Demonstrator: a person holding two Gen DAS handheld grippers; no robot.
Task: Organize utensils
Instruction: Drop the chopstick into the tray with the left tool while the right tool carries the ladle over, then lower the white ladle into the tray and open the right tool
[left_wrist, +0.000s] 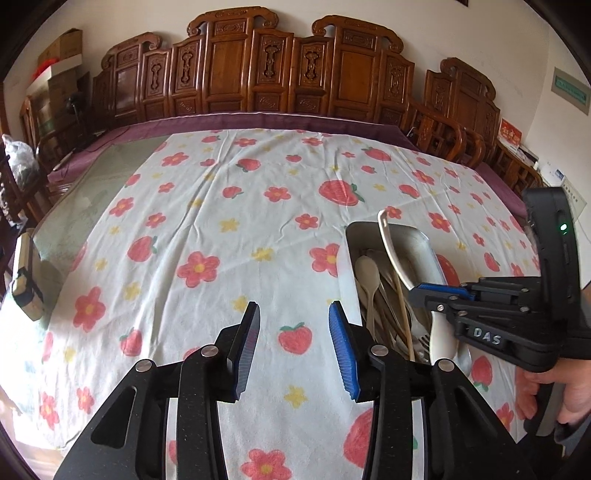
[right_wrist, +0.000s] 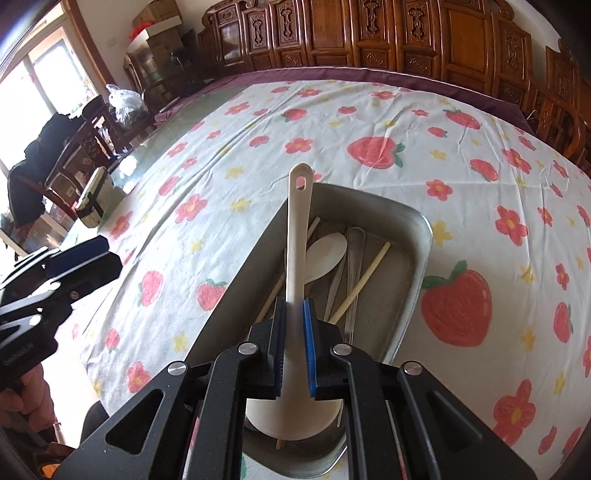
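A metal tray (right_wrist: 417, 266) sits on the strawberry-print cloth and holds a cream spoon (right_wrist: 325, 254), a chopstick (right_wrist: 364, 280) and metal cutlery (right_wrist: 354, 258). My right gripper (right_wrist: 294, 306) is shut on the handle of a large white ladle (right_wrist: 299, 221), near its bowl, with the handle pointing away over the tray. In the left wrist view the same ladle (left_wrist: 391, 247) rises over the tray (left_wrist: 424, 240), clamped in the right gripper (left_wrist: 415, 290). My left gripper (left_wrist: 294, 308) stands open over bare cloth to the left of the tray, nothing between its fingers.
A small strapped box (left_wrist: 27, 280) lies on the glass tabletop at the left edge. Carved wooden chairs (left_wrist: 258, 66) line the far side of the table. A person's hand (left_wrist: 554, 391) holds the right gripper's grip.
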